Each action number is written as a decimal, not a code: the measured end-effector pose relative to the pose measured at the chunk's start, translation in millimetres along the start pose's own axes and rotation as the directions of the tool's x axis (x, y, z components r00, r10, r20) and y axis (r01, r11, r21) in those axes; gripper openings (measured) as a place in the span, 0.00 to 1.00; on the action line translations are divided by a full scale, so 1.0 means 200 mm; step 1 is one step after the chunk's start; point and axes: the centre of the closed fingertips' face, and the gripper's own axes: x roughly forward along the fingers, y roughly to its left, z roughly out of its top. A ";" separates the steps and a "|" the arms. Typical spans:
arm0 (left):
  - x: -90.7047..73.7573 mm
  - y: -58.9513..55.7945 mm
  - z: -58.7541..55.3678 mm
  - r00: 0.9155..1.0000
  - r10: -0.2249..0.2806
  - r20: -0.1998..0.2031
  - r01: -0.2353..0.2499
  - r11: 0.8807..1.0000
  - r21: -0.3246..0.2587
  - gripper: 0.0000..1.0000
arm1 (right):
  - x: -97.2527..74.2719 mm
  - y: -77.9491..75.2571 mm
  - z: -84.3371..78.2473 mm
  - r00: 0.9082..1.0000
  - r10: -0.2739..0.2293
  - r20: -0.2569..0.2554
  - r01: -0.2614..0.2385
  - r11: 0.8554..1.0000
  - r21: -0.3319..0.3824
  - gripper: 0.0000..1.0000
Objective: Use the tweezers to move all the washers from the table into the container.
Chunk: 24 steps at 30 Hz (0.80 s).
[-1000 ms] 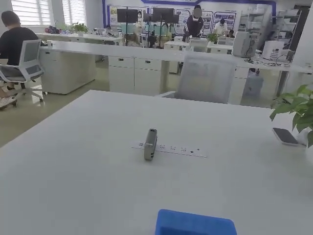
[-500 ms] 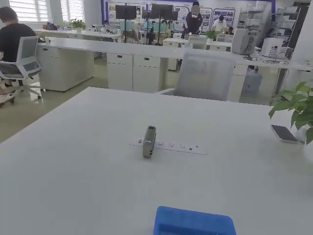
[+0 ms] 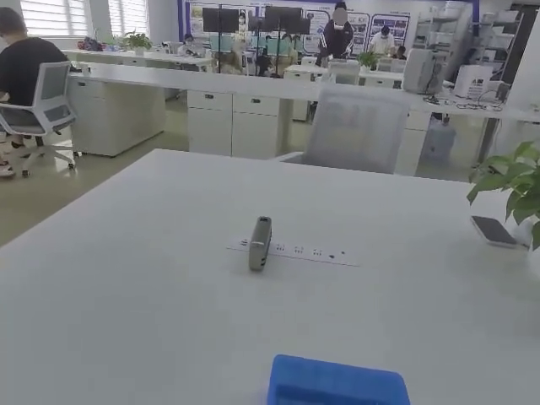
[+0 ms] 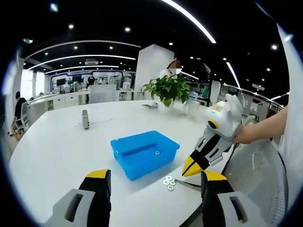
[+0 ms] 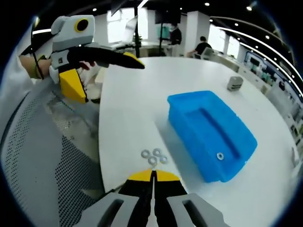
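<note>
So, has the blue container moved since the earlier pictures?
No. The blue container keeps the same offset from the grey device; only the camera shifted slightly.

Perhaps four loose washers, one container.

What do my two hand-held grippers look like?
They match. The left hand-held gripper has two black jaws capped with yellow tips, on pale grey bases. The right hand-held gripper has the same black jaws and yellow tips; in the left gripper view its body is pale grey-white with a yellow patch.
</note>
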 end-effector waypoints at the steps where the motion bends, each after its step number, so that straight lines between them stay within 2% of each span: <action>1: 0.00 0.00 0.00 1.000 0.000 -0.003 0.000 1.000 0.000 0.79 | -0.01 0.00 -0.01 1.000 -0.001 0.004 0.001 1.000 0.031 0.00; 3: 0.00 0.00 -0.01 1.000 -0.002 -0.007 0.002 1.000 0.001 0.78 | -0.01 0.00 -0.03 1.000 -0.002 0.021 0.000 0.994 0.108 0.00; 5: 0.00 -0.01 -0.01 1.000 -0.005 -0.011 0.005 1.000 0.004 0.78 | -0.01 0.01 -0.04 1.000 0.002 0.022 -0.006 0.982 0.190 0.00; 8: 0.01 -0.01 -0.01 1.000 -0.006 -0.017 0.006 1.000 0.009 0.77 | 0.00 0.01 -0.04 1.000 -0.013 0.010 0.011 0.979 0.204 0.00; 10: 0.01 -0.01 -0.01 1.000 -0.008 -0.020 0.008 1.000 0.009 0.77 | 0.02 0.01 -0.02 1.000 -0.017 0.006 0.015 0.978 0.210 0.02; 14: 0.01 -0.01 -0.02 1.000 -0.005 -0.025 0.006 1.000 0.012 0.76 | 0.07 0.01 0.05 1.000 -0.013 0.006 0.011 0.967 0.256 0.05; 16: 0.01 -0.01 -0.02 1.000 -0.004 -0.025 0.004 1.000 0.010 0.75 | 0.09 0.01 0.04 0.999 -0.021 -0.027 0.028 0.959 0.282 0.05; 17: 0.01 -0.01 -0.02 1.000 -0.003 -0.023 0.004 1.000 0.010 0.74 | 0.09 0.00 0.02 0.997 -0.039 -0.070 0.058 0.956 0.289 0.06; 18: 0.01 -0.01 -0.01 1.000 -0.003 -0.023 0.003 1.000 0.010 0.73 | 0.10 0.01 0.01 0.996 -0.030 -0.089 0.053 0.964 0.261 0.06; 19: 0.01 -0.01 -0.01 1.000 -0.005 -0.021 0.005 1.000 0.009 0.71 | 0.09 0.00 0.00 0.993 -0.050 -0.108 0.077 0.964 0.256 0.04; 20: 0.00 -0.01 -0.01 1.000 -0.006 -0.021 0.006 1.000 0.007 0.69 | 0.09 0.01 0.01 0.994 -0.035 -0.102 0.060 0.964 0.258 0.02; 23: 0.00 -0.02 -0.01 1.000 -0.017 -0.019 0.016 1.000 -0.003 0.64 | 0.09 0.01 0.01 0.995 -0.031 -0.096 0.051 0.975 0.215 0.00; 24: 0.00 -0.04 -0.02 0.999 -0.035 -0.028 0.035 0.999 -0.024 0.62 | 0.09 0.02 0.00 0.995 -0.023 -0.099 0.043 0.979 0.202 0.00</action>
